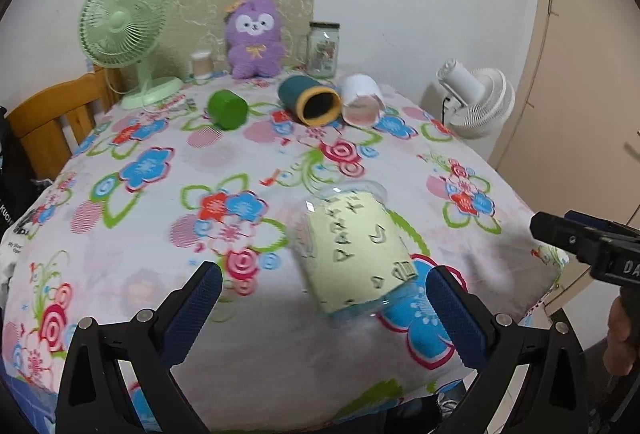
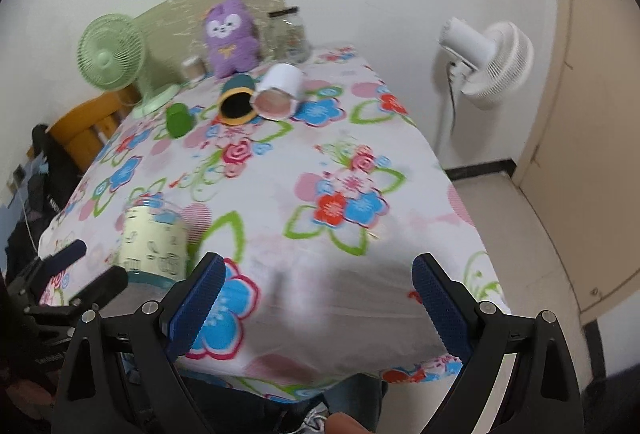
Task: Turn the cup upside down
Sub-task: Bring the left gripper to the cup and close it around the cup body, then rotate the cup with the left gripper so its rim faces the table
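Note:
A clear plastic cup with a pale yellow printed label [image 1: 354, 252] stands on the flowered tablecloth near the front edge, its print upside down. It also shows at the left of the right wrist view [image 2: 154, 240]. My left gripper [image 1: 324, 298] is open, its fingers just in front of the cup on either side, not touching it. My right gripper [image 2: 318, 288] is open and empty over the table's front right corner. Its black body [image 1: 588, 242] shows at the right edge of the left wrist view.
At the back lie a green cup [image 1: 227, 109], a teal cup with a yellow rim [image 1: 310, 100] and a white cup [image 1: 362, 100], all on their sides. Behind them stand a green fan [image 1: 128, 30], a purple plush [image 1: 254, 38] and a glass jar [image 1: 323, 48]. A white fan [image 1: 478, 102] stands off the table.

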`<act>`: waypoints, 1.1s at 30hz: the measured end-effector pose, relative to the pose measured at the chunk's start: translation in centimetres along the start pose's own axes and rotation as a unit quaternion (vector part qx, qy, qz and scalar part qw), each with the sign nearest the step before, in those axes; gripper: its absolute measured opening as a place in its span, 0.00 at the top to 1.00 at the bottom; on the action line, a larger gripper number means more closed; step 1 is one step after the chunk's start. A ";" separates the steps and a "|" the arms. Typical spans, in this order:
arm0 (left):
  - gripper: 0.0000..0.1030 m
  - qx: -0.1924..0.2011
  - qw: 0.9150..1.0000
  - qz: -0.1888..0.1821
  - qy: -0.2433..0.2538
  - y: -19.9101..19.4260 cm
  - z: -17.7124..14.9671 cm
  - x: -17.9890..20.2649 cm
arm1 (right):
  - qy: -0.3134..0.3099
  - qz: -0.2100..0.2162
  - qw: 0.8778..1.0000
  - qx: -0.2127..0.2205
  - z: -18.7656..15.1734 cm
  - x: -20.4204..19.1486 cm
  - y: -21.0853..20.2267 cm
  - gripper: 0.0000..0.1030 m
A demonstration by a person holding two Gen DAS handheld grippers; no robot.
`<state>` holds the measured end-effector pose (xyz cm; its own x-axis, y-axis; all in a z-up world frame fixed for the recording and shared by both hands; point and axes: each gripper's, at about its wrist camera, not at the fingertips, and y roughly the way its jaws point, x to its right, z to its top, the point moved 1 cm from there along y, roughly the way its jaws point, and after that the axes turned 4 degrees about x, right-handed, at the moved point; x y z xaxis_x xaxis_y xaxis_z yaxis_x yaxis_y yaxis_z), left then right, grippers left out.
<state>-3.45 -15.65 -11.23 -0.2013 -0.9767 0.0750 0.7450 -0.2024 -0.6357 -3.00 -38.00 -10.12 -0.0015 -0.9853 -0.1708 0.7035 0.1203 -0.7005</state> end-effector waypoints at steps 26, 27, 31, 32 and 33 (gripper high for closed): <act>0.33 0.027 0.999 0.040 0.009 2.9 -1.7 2.2 | 0.033 0.022 0.999 -0.017 -1.7 2.3 1.3 0.07; 0.33 0.028 0.999 0.041 0.008 2.8 -1.7 2.2 | 0.033 0.022 0.999 -0.017 -1.7 2.4 1.2 0.07; 0.34 0.032 0.998 0.044 0.008 2.5 -1.6 1.9 | 0.034 0.023 0.999 -0.017 -1.8 2.4 1.2 0.07; 0.34 0.034 0.998 0.044 0.008 2.3 -1.5 1.9 | 0.034 0.023 0.999 -0.016 -1.8 2.4 1.2 0.07; 0.34 0.035 0.998 0.042 0.009 2.0 -1.3 1.9 | 0.035 0.024 0.999 -0.016 -1.8 2.4 1.1 0.07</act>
<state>-3.17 -17.77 -13.37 -0.1469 -0.9891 0.0104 0.8017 -0.1252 -0.5845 -3.49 -39.99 -12.58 -0.0187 -0.9677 -0.2514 0.6810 0.1718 -0.7118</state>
